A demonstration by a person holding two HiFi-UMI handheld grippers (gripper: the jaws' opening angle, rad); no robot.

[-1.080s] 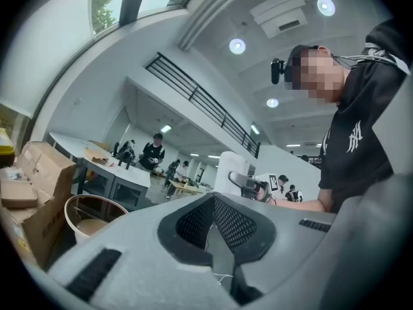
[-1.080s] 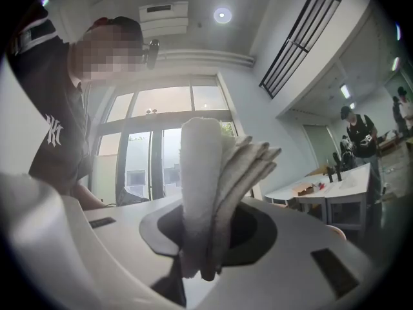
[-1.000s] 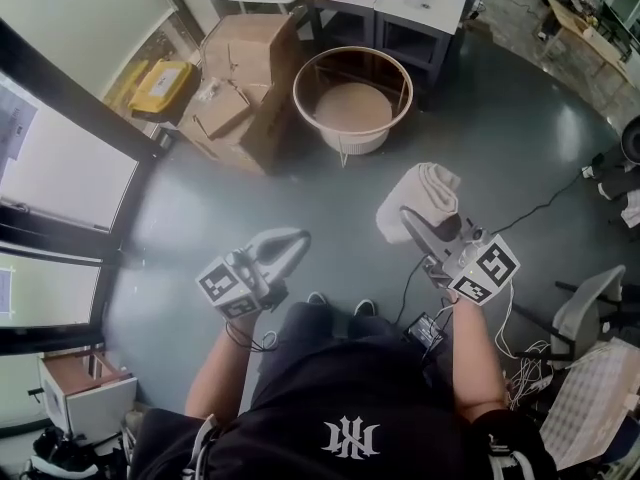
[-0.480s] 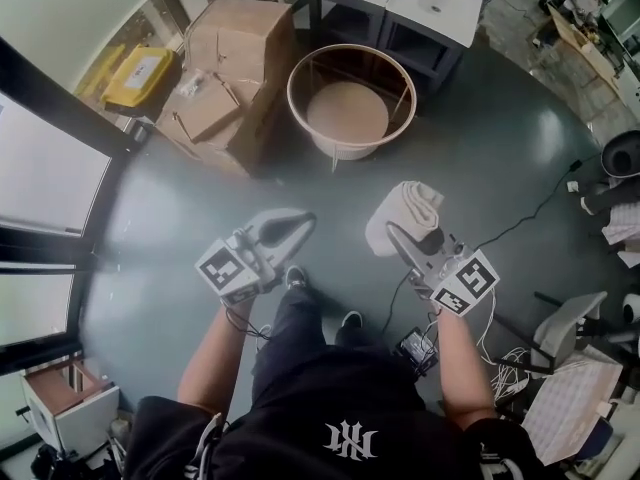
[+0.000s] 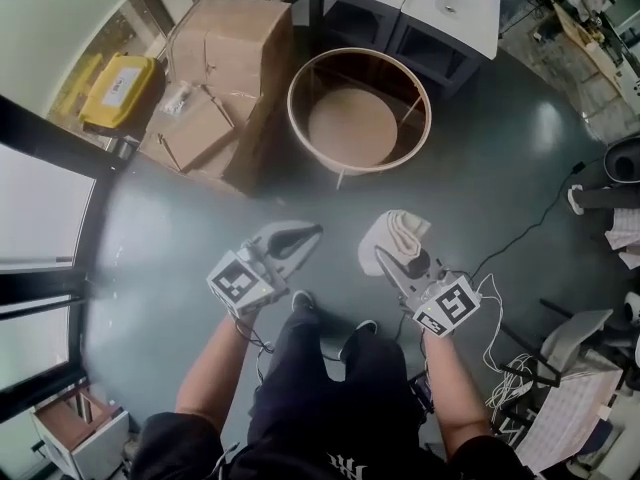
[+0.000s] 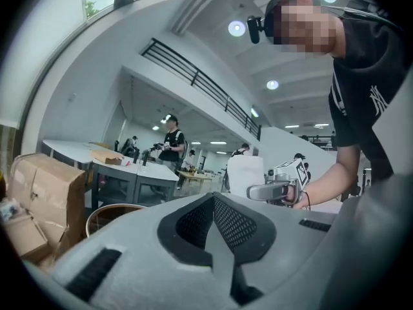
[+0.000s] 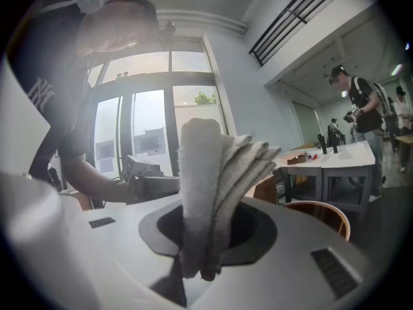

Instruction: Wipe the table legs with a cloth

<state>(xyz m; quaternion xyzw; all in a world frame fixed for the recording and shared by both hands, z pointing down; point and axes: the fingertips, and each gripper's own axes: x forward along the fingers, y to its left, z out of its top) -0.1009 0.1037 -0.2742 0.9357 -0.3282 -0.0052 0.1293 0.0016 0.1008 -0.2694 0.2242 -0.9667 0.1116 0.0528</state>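
A folded white cloth point(image 5: 394, 238) stands up out of my right gripper point(image 5: 392, 257), which is shut on it. In the right gripper view the cloth point(image 7: 208, 173) fills the middle, pinched between the jaws of the right gripper point(image 7: 201, 250). My left gripper point(image 5: 297, 236) is level with it on the left, jaws together and holding nothing; the left gripper view shows the same left gripper point(image 6: 214, 205). Both hang above the dark floor, short of a round wooden-rimmed tub on thin legs point(image 5: 358, 110). White tables with dark legs point(image 5: 462, 3) stand beyond it.
Cardboard boxes point(image 5: 222, 63) and a yellow package point(image 5: 117, 88) lie at the left by the window wall. Cables point(image 5: 522, 230) trail over the floor at the right, near a grey chair point(image 5: 578, 330). People stand by far tables point(image 6: 169, 141).
The view has shifted forward toward the round tub and the boxes. Both grippers sit lower in the picture and closer together. The cloth stays gripped in the right one.
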